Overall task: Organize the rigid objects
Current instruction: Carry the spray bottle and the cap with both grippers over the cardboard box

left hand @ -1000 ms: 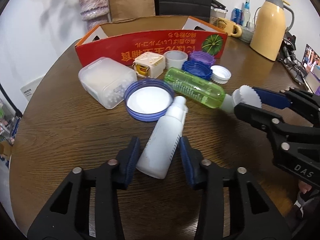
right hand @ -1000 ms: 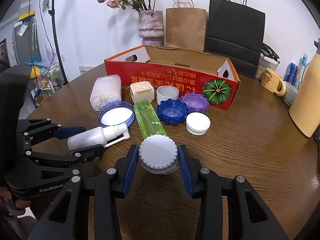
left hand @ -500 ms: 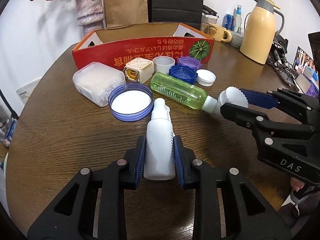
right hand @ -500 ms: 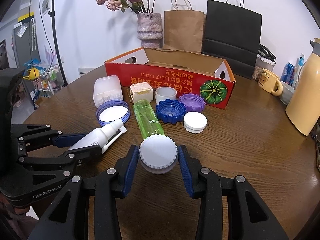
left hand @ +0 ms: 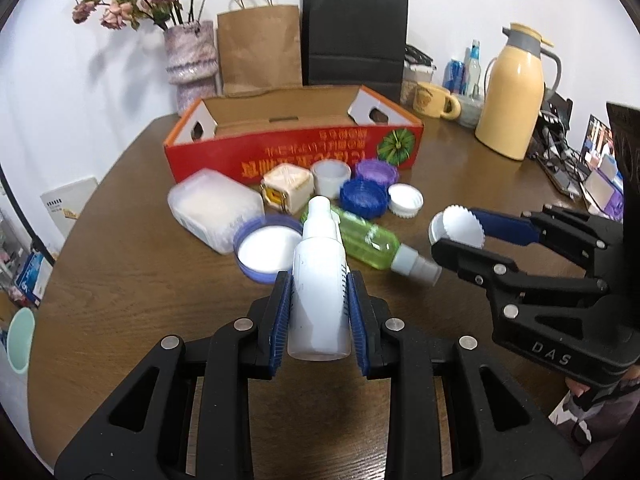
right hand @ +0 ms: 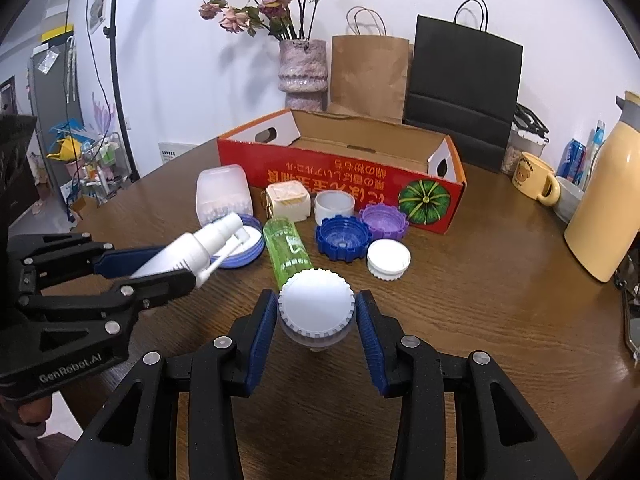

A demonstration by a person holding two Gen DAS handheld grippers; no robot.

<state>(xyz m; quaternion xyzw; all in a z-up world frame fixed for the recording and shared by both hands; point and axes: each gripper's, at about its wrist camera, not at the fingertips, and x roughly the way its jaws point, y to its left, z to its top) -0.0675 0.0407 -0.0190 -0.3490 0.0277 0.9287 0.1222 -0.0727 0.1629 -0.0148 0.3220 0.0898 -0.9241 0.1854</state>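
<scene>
Left gripper (left hand: 319, 312) clenched on white spray bottle (left hand: 320, 280), lifted clear of the table in front of red box (left hand: 296, 148), likely headed there. Right gripper (right hand: 316, 316) grasps white ribbed cap (right hand: 316, 306), off green bottle (left hand: 366, 238) lying before box.

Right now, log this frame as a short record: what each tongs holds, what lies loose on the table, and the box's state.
left tongs: shut on white spray bottle, lifted
right tongs: shut on white ridged cap
loose on table: green bottle, blue cap, purple cap
red cardboard box: open; nothing seen inside
</scene>
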